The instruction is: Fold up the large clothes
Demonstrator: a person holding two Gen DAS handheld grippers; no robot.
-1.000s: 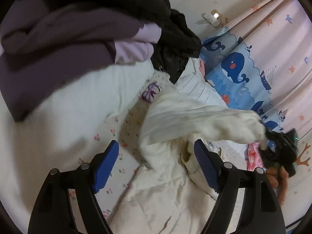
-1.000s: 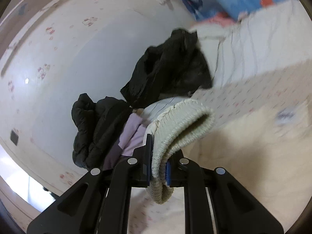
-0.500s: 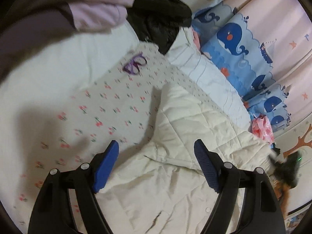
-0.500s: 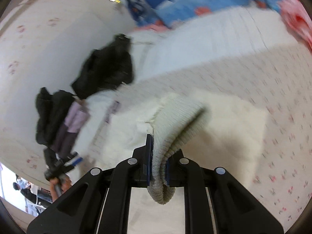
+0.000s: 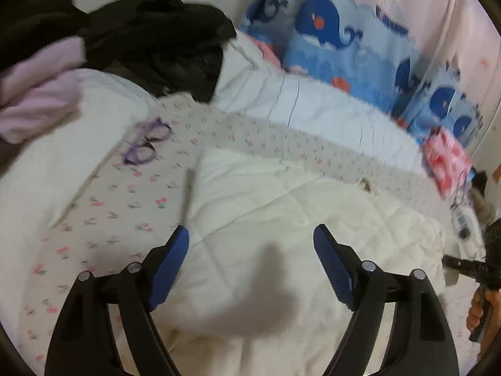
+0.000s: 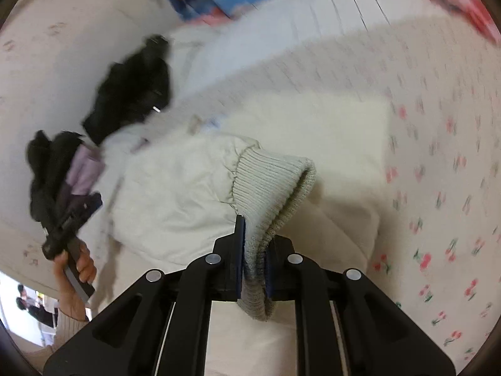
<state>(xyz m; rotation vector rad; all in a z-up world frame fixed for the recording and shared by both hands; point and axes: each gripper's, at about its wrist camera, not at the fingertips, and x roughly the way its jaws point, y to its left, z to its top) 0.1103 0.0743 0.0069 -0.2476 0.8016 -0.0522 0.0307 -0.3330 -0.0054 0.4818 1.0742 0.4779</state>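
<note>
Jacket: the cream quilted jacket (image 5: 281,219) lay spread on the bed, filling the middle of the left wrist view from 12 to 6 o'clock; a second earlier it was bunched, with the sleeve lifted across toward 3 o'clock.
Sleeve cuff: the ribbed knit cuff (image 6: 269,188) stayed pinched in the right claw (image 6: 253,269), its fingers closed on the knit, now carried low over the jacket body rather than up by the wall.
Left claw: the left claw (image 5: 250,250) hovered with its blue pads wide apart, holding nothing.
Meaning: the sleeve seemed to be coming across for the first fold (little else looked done).
Textures: puffy stitched panels, stretchy thick ribbing, soft edges.
Bed: the floral sheet (image 5: 125,206) lay at 9 o'clock of the jacket.
Surroundings: purple glasses (image 5: 147,145) at 10 o'clock, dark clothes (image 5: 162,44) at 11, whale-print curtain (image 5: 338,47) at 1.
</note>
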